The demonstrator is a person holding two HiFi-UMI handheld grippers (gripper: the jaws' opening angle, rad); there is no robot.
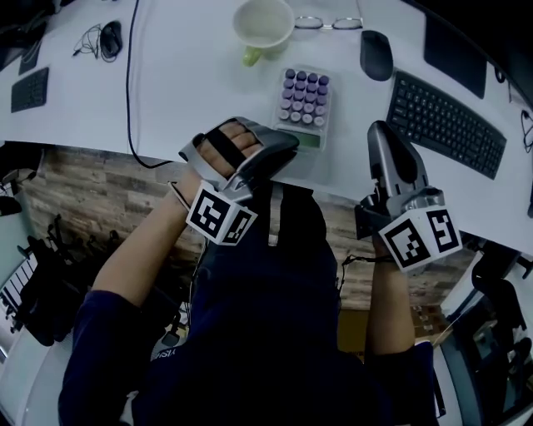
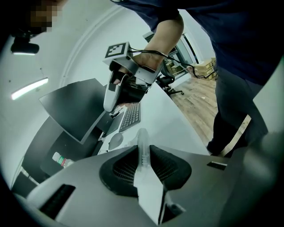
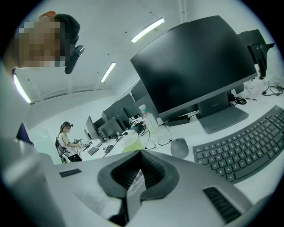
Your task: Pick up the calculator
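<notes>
1. At the near edge of the surface (image 1: 191, 83), the left gripper (image 1: 287, 150) has its jaws drawn together to a narrow line, with nothing between them. The left gripper view (image 2: 142, 135) shows them meeting along one ridge.
2. To its right, the right gripper (image 1: 380, 131) is likewise closed to a point and empty, as the right gripper view (image 3: 136, 179) confirms.
3. The calculator (image 1: 304, 100) lies flat on the surface, just far of both tips and between them from left to right.
4. Its long axis runs near to far with a slight lean. The purple keys are at the far end and a greenish strip, probably the display, is at the near end.
5. The left gripper is the nearer one. Its tip sits just beside the calculator's near left corner, while the right tip is near the right side but apart from it.
6. The left hand (image 1: 229, 150) angles its gripper far and to the right, towards that corner, tilted downward. The right gripper points far and slightly left.
7. My judgement is that neither gripper can take the calculator as it is. The jaws would have to open across the short width first.
8. Farther out stand a mug (image 1: 262, 25), glasses (image 1: 329, 23), a mouse (image 1: 376, 55) and a keyboard (image 1: 445, 122).
</notes>
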